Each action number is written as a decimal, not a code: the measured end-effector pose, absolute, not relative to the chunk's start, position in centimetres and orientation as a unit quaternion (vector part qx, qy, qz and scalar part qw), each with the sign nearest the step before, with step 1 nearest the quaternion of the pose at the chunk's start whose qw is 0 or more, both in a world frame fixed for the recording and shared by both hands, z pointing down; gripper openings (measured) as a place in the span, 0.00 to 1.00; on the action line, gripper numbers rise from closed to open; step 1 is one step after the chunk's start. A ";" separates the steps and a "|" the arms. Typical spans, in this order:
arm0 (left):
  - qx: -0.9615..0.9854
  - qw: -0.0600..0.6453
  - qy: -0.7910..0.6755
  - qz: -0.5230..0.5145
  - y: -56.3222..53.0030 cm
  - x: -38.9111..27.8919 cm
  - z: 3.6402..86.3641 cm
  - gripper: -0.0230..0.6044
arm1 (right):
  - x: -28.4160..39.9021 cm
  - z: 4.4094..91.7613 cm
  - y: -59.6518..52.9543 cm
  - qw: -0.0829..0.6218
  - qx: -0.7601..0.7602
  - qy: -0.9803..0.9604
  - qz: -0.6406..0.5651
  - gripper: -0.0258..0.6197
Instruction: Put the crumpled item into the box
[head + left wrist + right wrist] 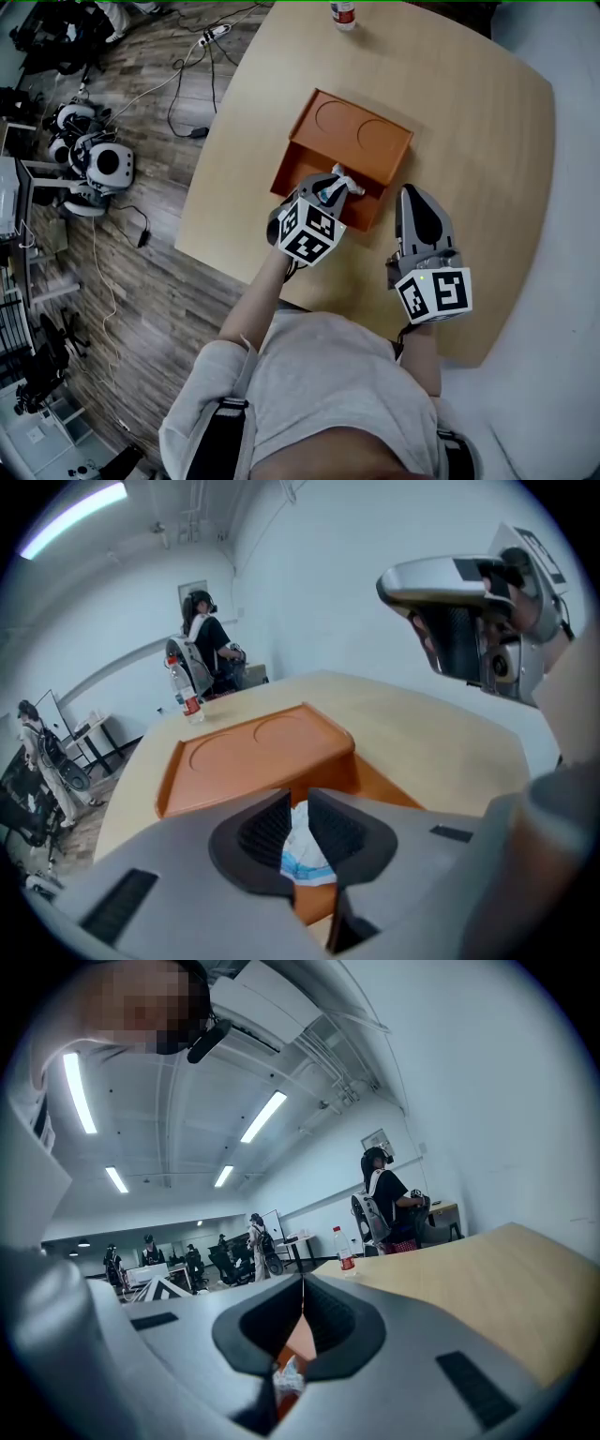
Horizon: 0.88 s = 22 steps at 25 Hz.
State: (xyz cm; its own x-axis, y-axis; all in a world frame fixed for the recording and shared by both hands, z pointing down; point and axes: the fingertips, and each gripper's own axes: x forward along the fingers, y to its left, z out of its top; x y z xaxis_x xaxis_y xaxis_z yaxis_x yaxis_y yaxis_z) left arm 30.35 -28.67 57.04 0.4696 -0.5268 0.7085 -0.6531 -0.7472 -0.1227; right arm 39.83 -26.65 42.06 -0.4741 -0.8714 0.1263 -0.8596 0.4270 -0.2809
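The crumpled item [307, 855], white paper with blue print, sits between the dark pads of my left gripper [300, 822], which close on it from both sides. In the head view that left gripper [339, 185] hangs over the open near part of the orange box [361, 141], with the crumpled item [331, 194] at its tips. The box's lid [253, 747] has two round recesses. My right gripper [412, 202] hovers to the right of the box with its jaws together and nothing held. Its own view shows the right gripper's [302, 1321] pads meeting.
The box stands on a round wooden table [469, 112]. A water bottle [344, 14] stands at the table's far edge. Cables and round equipment [94, 159] lie on the wood floor to the left. A person [211, 639] sits beyond the table.
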 end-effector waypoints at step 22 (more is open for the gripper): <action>0.896 0.061 -0.431 0.084 -23.1 22.5 40.0 0.06 | 31.5 39.1 -21.4 -0.003 -0.494 0.864 -0.098 0.06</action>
